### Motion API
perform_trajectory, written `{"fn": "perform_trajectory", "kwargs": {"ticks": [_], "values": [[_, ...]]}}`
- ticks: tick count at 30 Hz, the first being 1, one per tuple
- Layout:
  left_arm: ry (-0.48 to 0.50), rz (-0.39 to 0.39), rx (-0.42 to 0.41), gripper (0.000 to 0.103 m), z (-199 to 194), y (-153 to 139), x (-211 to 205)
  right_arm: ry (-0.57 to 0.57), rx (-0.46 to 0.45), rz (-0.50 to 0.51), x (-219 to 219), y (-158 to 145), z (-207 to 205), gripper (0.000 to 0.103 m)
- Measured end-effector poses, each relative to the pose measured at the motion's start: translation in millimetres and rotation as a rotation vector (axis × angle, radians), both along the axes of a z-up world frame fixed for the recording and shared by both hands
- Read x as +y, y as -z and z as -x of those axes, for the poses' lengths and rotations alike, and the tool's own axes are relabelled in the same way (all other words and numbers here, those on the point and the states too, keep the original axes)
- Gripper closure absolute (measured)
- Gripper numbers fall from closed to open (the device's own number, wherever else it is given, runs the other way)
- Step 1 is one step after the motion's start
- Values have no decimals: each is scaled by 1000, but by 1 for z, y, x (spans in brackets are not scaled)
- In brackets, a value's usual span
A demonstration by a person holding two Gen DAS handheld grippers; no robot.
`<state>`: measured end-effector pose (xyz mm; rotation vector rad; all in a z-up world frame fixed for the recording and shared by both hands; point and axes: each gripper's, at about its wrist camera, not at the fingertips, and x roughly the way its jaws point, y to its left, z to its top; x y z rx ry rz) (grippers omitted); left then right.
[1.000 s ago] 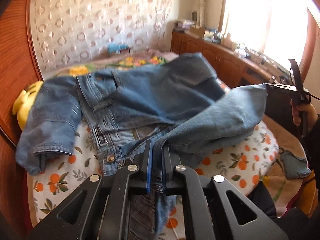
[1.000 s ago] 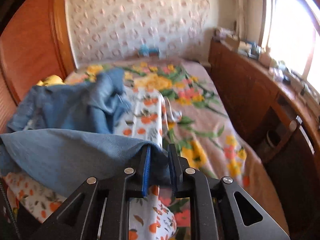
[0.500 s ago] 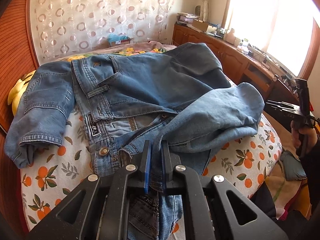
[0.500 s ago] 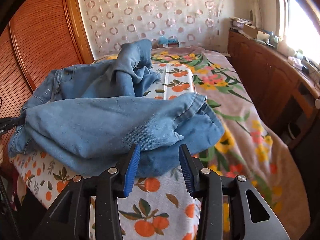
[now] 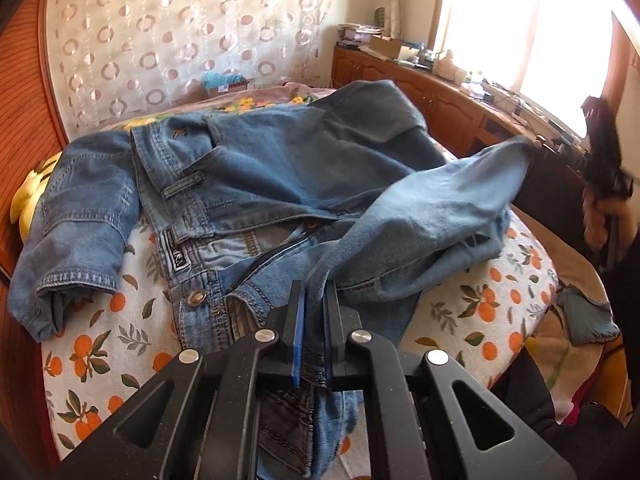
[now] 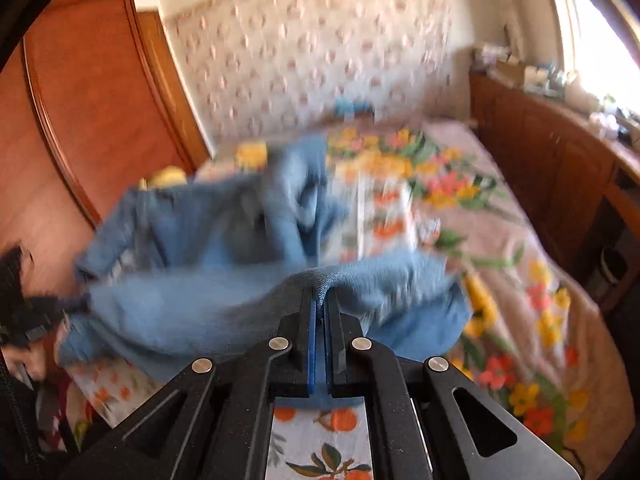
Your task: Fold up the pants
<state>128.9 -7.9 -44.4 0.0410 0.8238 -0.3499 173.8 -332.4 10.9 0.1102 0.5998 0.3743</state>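
Pants [image 5: 280, 184] of blue denim are spread over the bed [image 5: 460, 312], whose orange-print sheet shows in the lower left and lower right of the left wrist frame. The waistband, with its open fly and metal button [image 5: 197, 297], is seen at centre left, while one leg is draped across the garment toward the right edge of the frame.

That leg [image 5: 432, 216] is no longer slumped in a heap as it was half a second ago: it is now drawn taut and lifted toward the upper right, where its end is pulled by the other tool, held in the person's hand [image 5: 600, 216].

In the right wrist frame, which is blurred by motion, the change is explained. The right hand-held gripper [image 6: 319, 308], whose jaws stood apart around the heaped leg half a second ago, is now clenched on a ridge of denim, and a fold of cloth is seen pinched between the blue pads.

The left hand-held gripper [image 5: 314, 312] is clamped on a fold of denim near the fly at bottom centre, as it was a second ago.

With both ends gripped, the leg is judged ready to be carried over and laid flat, so the fold is only at an early stage.
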Motion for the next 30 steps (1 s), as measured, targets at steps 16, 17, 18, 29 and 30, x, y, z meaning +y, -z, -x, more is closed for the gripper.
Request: {"fn": "perform_trajectory", "kwargs": {"ticks": [16, 17, 18, 29, 30], "values": [[164, 19, -70, 96, 85, -26, -43, 33, -59, 108, -29, -53, 112, 100], [162, 16, -75, 96, 92, -29, -45, 32, -59, 108, -34, -55, 124, 100], [166, 14, -79, 96, 97, -31, -47, 30, -60, 112, -38, -62, 144, 100], [129, 8, -62, 97, 119, -23, -36, 38, 140, 154, -41, -16, 163, 100], [118, 7, -61, 97, 119, -22, -33, 31, 156, 155, -40, -13, 162, 100]]}}
